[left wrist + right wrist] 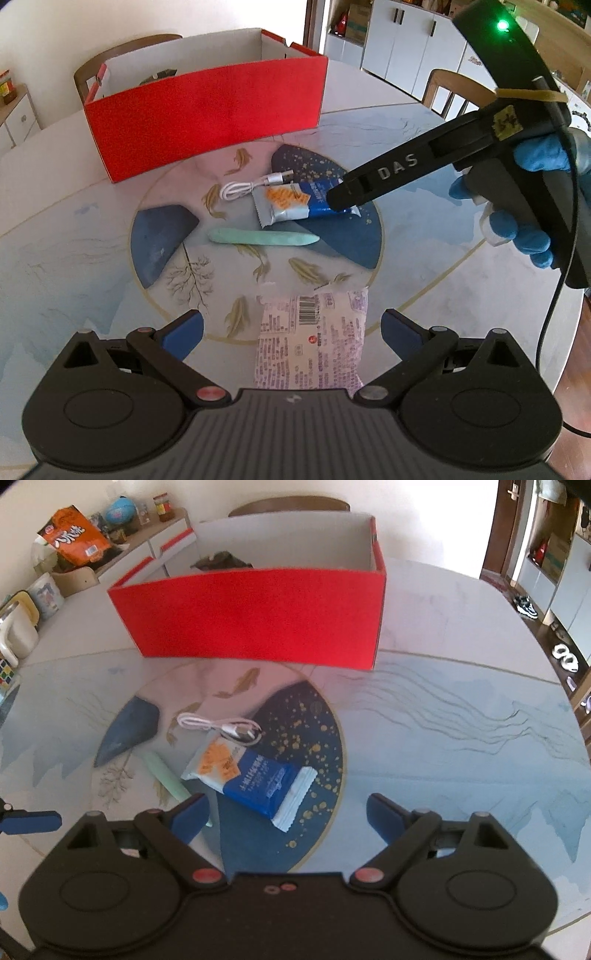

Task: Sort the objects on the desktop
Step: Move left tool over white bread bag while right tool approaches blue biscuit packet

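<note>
- The blue-and-white snack packet [251, 779] lies flat at the middle of the table [461, 738], partly on the dark blue patch of its painted top.
- A coiled white USB cable [218, 725] lies just behind the packet, touching or nearly touching its far end.
- A pale green flat stick [262, 238] lies just beside the packet, on the side nearer the left gripper.
- A white-and-purple printed packet [314, 343] lies closer in, between the wide-spread jaws of the left gripper [291, 326], not gripped.
- The right gripper [288, 812] hovers over the blue packet, jaws wide and holding nothing; a blue-gloved hand [517, 218] carries it.
- The red box [258, 616] stands open at the table's far side, well apart from the packets, with something dark inside.
</note>
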`<state>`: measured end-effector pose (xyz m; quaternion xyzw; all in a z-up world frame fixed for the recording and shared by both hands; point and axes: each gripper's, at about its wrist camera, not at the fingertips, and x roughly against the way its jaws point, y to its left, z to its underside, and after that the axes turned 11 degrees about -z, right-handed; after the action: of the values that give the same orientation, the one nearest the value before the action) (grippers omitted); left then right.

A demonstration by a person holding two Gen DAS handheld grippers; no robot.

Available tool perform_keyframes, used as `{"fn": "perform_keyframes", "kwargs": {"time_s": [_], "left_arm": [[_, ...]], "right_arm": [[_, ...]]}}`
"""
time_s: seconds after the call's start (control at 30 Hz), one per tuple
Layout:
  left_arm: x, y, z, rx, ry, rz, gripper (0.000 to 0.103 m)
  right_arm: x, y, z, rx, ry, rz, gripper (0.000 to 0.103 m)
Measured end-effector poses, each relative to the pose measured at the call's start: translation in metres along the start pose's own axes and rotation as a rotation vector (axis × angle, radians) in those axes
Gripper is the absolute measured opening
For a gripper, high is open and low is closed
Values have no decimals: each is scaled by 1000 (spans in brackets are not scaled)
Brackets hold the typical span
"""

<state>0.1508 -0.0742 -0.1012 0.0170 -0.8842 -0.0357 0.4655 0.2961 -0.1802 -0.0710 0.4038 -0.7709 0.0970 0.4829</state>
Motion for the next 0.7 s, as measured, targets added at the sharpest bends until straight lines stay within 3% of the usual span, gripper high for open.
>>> {"fn": "perform_keyframes", "kwargs": {"time_s": [0.47,0.7], "left_arm": [[-14,4,0,13,27,19,103],[-17,6,-3,17,30,18,103]], "right_arm": [[-25,-3,-4,64,50,-34,91],[-39,5,-9,73,47,19,89]]}}
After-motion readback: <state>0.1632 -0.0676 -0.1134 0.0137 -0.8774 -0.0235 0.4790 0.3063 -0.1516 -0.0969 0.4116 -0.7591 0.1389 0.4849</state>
